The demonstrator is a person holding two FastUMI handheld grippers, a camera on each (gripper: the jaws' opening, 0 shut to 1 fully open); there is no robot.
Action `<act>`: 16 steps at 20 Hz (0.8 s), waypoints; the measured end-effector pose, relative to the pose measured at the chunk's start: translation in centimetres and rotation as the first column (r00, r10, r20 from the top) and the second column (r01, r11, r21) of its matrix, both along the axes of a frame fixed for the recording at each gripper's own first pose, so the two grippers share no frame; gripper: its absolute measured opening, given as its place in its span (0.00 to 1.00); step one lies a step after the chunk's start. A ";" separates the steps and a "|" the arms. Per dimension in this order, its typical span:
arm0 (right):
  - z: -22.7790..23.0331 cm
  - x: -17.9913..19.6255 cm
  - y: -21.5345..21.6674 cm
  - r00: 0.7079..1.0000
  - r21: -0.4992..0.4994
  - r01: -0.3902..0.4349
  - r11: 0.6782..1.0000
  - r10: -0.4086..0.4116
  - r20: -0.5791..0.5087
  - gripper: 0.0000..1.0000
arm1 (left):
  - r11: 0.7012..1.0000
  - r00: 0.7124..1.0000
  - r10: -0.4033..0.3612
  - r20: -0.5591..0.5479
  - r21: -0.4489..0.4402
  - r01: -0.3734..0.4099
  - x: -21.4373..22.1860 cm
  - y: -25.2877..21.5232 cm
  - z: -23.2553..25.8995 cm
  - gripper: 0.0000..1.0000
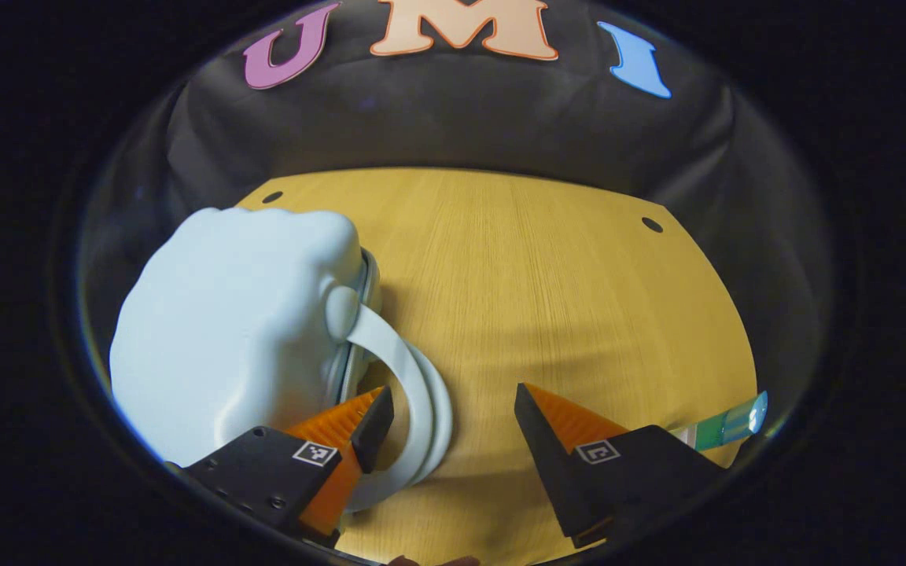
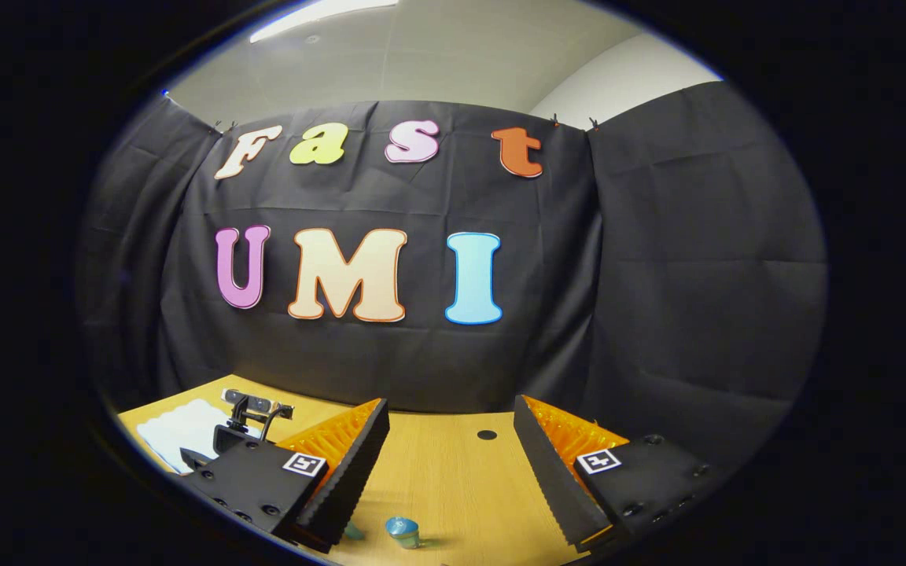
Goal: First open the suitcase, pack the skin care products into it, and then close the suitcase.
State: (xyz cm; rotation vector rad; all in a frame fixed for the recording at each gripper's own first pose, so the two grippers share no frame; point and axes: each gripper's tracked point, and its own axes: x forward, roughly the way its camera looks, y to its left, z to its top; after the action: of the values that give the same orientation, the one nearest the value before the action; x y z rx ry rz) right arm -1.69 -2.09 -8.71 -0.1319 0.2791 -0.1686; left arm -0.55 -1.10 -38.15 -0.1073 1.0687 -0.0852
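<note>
Wooden tabletop (image 1: 547,299) runs back to the black cloth wall in our left gripper view. At the left lies the pale blue suitcase (image 1: 233,330), closed, its curved handle (image 1: 414,393) just beside one finger of our left gripper (image 1: 453,413), which is spread wide and holds nothing. A green tube (image 1: 724,424) lies far right. In our right gripper view the right gripper (image 2: 449,428) gapes empty above a small blue bottle (image 2: 403,531).

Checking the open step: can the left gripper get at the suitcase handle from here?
Probably yes. The left gripper is open, one finger already beside the suitcase handle, with bare table around it.
</note>
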 end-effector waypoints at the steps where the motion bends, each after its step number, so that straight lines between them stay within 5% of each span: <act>1: -0.1 -0.1 0.0 1.000 0.003 0.002 1.000 -0.002 0.000 1.00 | 1.000 1.000 -0.003 -0.018 -0.022 0.003 -0.3 -0.3 -0.2 0.91; 4: -0.2 -0.2 -0.1 1.000 0.003 0.003 1.000 -0.003 0.003 0.99 | 1.000 1.000 0.004 0.004 0.019 -0.004 0.0 1.3 0.3 0.69; 7: -0.5 -0.1 0.2 1.000 0.013 -0.004 1.000 0.004 0.002 0.99 | 1.000 0.999 0.028 -0.017 0.003 -0.028 -0.4 2.2 0.3 0.14; 16: -0.4 0.1 2.1 0.998 0.033 -0.057 0.998 0.056 0.028 0.99 | 0.996 0.995 -0.068 0.076 0.063 0.063 1.1 1.6 4.0 0.00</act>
State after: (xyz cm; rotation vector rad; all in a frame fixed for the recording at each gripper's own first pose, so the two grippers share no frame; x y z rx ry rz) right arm -1.58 0.03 -9.06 -0.1034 0.2512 -0.1092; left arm 0.58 0.53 -34.14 -0.0138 0.9960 -0.1149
